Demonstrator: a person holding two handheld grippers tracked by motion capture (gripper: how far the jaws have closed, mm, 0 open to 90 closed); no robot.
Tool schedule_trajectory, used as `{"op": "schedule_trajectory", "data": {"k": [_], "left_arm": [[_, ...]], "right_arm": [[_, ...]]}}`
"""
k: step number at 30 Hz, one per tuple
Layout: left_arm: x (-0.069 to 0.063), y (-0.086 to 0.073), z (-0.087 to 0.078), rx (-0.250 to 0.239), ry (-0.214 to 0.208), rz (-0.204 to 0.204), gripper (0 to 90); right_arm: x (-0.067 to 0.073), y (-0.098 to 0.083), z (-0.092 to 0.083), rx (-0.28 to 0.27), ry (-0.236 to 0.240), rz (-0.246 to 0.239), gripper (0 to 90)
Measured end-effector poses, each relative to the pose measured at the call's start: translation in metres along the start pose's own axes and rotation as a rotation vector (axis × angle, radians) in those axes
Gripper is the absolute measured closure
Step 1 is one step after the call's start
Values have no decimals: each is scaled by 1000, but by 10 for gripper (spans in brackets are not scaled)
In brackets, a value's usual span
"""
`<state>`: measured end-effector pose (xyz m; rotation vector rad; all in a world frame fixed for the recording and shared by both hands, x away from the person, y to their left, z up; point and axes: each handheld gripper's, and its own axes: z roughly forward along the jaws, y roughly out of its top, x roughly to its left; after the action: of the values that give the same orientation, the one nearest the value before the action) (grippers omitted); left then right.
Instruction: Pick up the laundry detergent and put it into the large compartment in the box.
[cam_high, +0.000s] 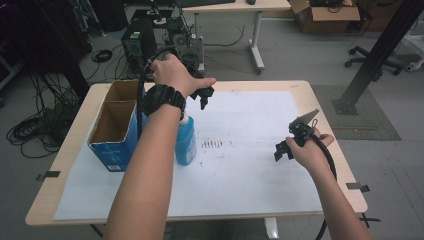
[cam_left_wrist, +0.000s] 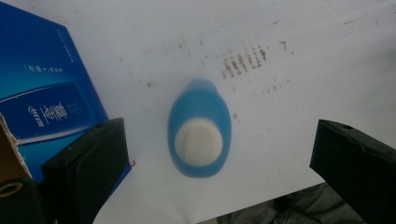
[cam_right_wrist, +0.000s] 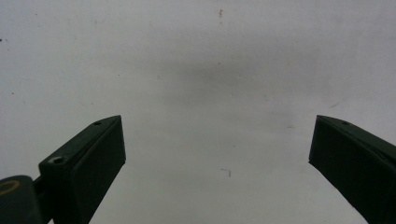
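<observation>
Holding our left gripper (cam_high: 202, 95) above the table, we keep its jaws wide apart, touching nothing. Directly below, the blue plastic bottle with a white cap (cam_left_wrist: 200, 135) stands upright, its long axis vertical and cap pointing up at the jaws, just right of the blue cardboard box (cam_high: 114, 125). Our right gripper (cam_high: 287, 147) hovers spread over white paper (cam_right_wrist: 196, 60), well right of the bottle.

left arm: stretched forward, watch on wrist
left gripper (cam_high: 202, 95): raised, pointing down, fingers (cam_left_wrist: 88, 158) wide apart
right gripper (cam_high: 285, 149): low, fingers (cam_right_wrist: 88, 158) spread, empty
</observation>
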<state>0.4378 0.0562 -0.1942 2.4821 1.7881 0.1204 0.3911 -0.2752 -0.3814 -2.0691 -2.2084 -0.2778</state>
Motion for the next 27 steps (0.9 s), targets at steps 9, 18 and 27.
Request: {"op": "schedule_trajectory", "data": {"k": [9, 18, 27], "left_arm": [[2, -3, 18, 29, 2, -18, 45], [5, -9, 37, 59, 16, -29, 45], [4, -12, 53, 70, -1, -30, 45]], "right_arm": [[0, 0, 4, 11, 0, 5, 38], [2, -2, 11, 15, 4, -3, 38], [3, -3, 14, 20, 6, -4, 38]]}}
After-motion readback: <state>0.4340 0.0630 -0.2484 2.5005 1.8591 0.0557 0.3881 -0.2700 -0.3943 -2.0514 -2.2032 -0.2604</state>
